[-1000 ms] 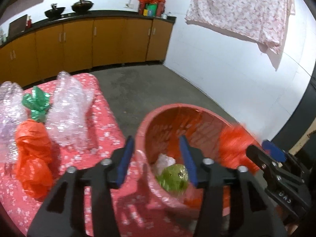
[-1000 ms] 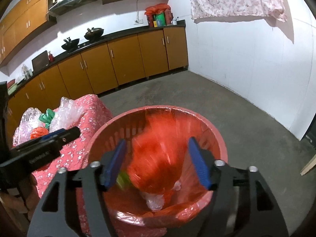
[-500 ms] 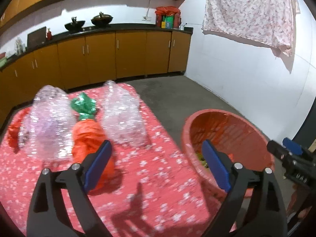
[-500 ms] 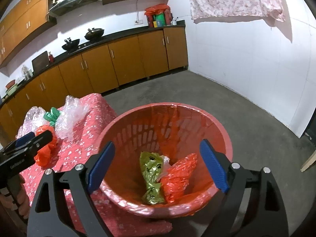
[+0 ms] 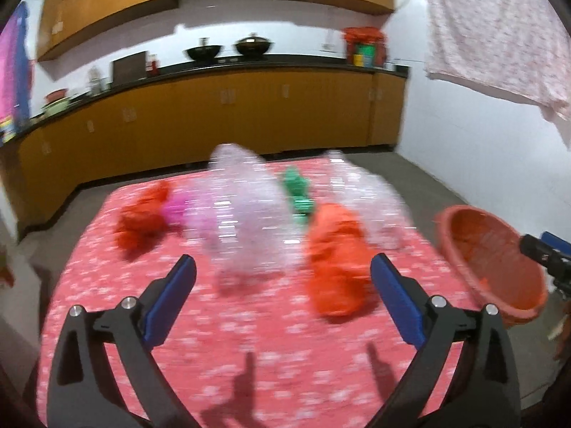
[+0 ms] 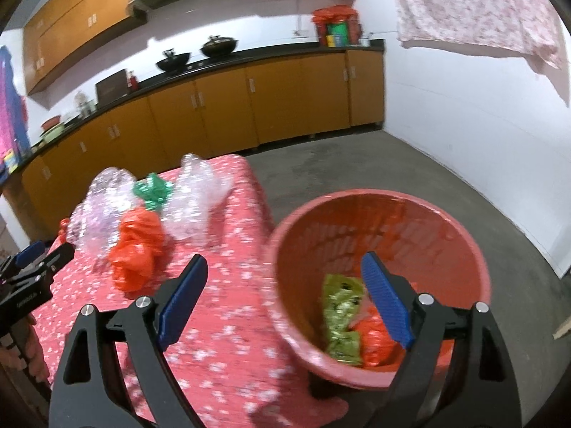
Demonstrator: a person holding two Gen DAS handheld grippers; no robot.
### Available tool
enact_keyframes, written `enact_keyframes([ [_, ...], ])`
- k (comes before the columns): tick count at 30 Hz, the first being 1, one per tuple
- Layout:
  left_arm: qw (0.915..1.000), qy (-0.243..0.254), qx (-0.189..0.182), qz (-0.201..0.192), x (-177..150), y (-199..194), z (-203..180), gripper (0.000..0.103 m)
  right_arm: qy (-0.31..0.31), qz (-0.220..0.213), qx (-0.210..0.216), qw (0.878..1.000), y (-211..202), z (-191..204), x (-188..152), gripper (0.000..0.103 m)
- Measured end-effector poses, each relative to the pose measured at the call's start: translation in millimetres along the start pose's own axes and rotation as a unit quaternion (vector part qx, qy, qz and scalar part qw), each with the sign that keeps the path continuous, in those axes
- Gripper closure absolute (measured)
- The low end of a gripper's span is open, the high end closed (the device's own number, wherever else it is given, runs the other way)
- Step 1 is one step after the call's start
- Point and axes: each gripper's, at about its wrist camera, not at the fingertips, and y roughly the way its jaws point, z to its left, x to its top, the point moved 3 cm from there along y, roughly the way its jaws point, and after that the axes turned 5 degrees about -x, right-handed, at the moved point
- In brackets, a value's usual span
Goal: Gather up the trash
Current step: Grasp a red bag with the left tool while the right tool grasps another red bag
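Two pieces of trash lie in the basket: a green wrapper and a red bag touching it. More waits on your table: an orange bag nearest, two clear bags either side of a green scrap, and a red bag with something pink beside it at the far left. Your left gripper hangs spread wide over the cloth, grasping nothing. Your right gripper is released too, one finger over the basket and the other over the table.
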Motion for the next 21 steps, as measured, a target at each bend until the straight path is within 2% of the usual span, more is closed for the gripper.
enact_keyframes([
  [4,0.9987,-0.018,0.048,0.002,-4,-3,46,0.007,-0.017,0.005,0.026,1.000,6,33,1,0.016],
  [8,0.9943,-0.041,0.098,0.001,-2,-2,98,0.007,-0.033,0.011,0.055,0.998,16,74,1,0.016],
  [11,0.9906,-0.061,0.123,0.005,3,6,131,0.007,-0.048,0.016,0.069,0.996,25,103,2,0.016],
  [16,0.9856,-0.090,0.142,0.021,11,31,171,0.007,-0.058,0.032,0.078,0.995,52,139,2,0.021],
  [21,0.9845,-0.103,0.136,0.041,17,63,190,0.007,-0.066,0.056,0.073,0.994,82,154,-3,0.023],
])
